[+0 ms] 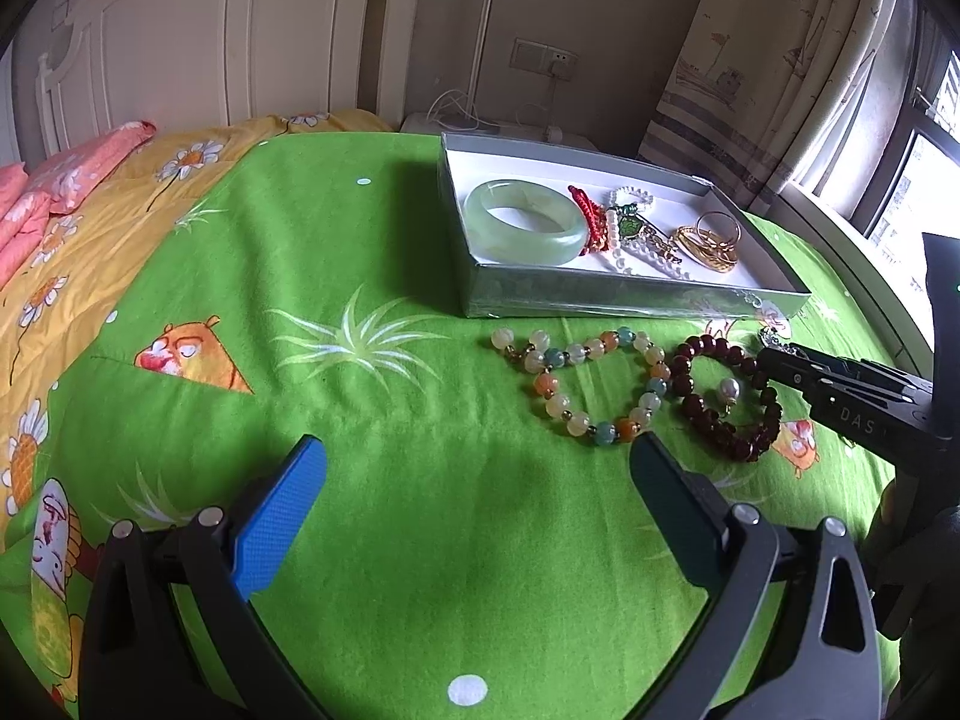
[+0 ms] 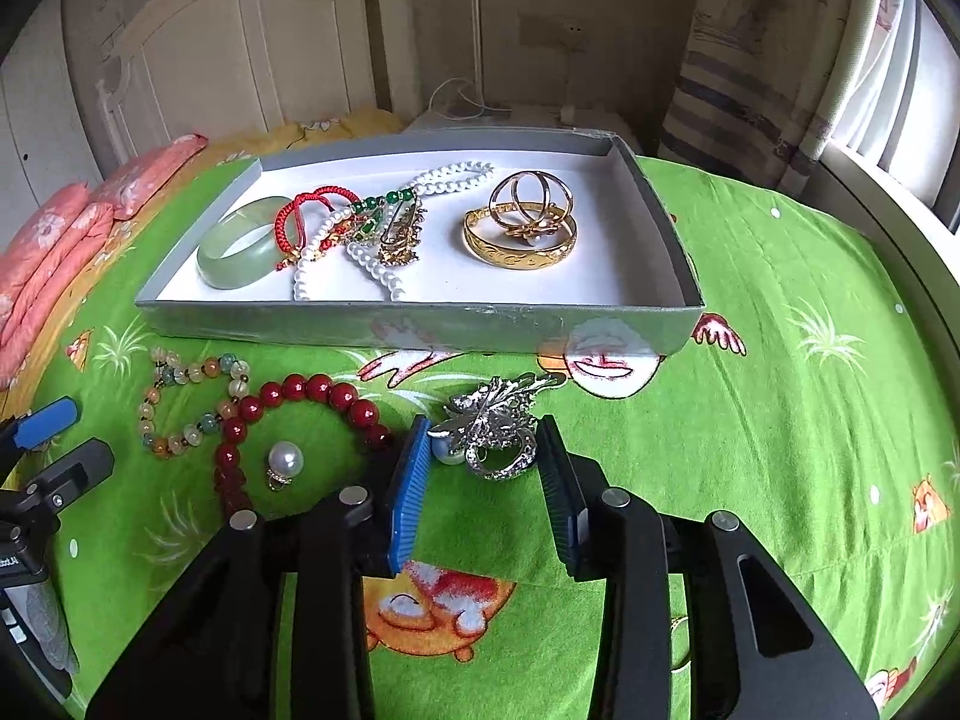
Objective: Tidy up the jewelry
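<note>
My right gripper (image 2: 485, 423) is shut on a silver brooch (image 2: 495, 414) that lies on the green bedspread in front of the grey box (image 2: 420, 324); both pads touch its sides. To its left lie a dark red bead bracelet (image 2: 318, 387), a pearl pendant (image 2: 284, 461) and a pastel bead bracelet (image 2: 192, 437). Inside the box are a jade bangle (image 2: 246, 243), a pearl necklace (image 2: 372, 258) and gold bangles (image 2: 519, 240). Further left, my left gripper (image 1: 480, 450) stands wide open over bare cloth, nothing between its fingers. In the left wrist view the right gripper (image 1: 774, 357) comes in from the right.
Pink pillows (image 1: 54, 180) and a white headboard (image 1: 180, 30) are at the far left. A curtain and window (image 1: 900, 138) run along the right, with the bed's edge below them. A bedside unit with cables (image 2: 468, 114) stands behind the box.
</note>
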{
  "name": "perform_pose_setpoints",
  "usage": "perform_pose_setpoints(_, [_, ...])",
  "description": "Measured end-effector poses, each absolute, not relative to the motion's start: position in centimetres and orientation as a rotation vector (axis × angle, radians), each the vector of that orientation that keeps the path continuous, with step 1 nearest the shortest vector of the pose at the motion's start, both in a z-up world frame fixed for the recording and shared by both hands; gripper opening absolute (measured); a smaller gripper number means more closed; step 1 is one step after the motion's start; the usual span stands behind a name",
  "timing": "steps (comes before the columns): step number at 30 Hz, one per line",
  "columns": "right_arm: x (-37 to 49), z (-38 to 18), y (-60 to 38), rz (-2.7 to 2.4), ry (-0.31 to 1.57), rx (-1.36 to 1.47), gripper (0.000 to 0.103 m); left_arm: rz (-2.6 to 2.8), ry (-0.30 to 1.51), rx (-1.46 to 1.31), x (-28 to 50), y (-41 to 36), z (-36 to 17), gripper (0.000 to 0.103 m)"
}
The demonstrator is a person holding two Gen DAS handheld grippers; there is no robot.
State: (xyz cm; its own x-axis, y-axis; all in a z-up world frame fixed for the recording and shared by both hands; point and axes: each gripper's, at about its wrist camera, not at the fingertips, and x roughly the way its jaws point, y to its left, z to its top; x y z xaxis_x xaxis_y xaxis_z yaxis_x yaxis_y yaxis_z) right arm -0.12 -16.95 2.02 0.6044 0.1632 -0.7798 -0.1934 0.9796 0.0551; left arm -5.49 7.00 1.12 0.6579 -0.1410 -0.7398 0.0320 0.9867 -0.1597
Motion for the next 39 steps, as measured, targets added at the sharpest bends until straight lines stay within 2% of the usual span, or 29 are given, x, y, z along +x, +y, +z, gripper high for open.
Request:
perform_pose_setpoints(21, [-3.6, 3.9, -23.3, 0.251, 0.770, 0.116, 0.036, -0.056, 0.872, -0.077, -5.2, 6.2, 0.9, 0.100])
perform_pose_setpoints(39, [-4.8, 3.7, -25.7, 0.280, 0.754, 0.146, 0.036, -0.207, 0.911, -0.072, -5.4, -4.2, 2.4, 0.099])
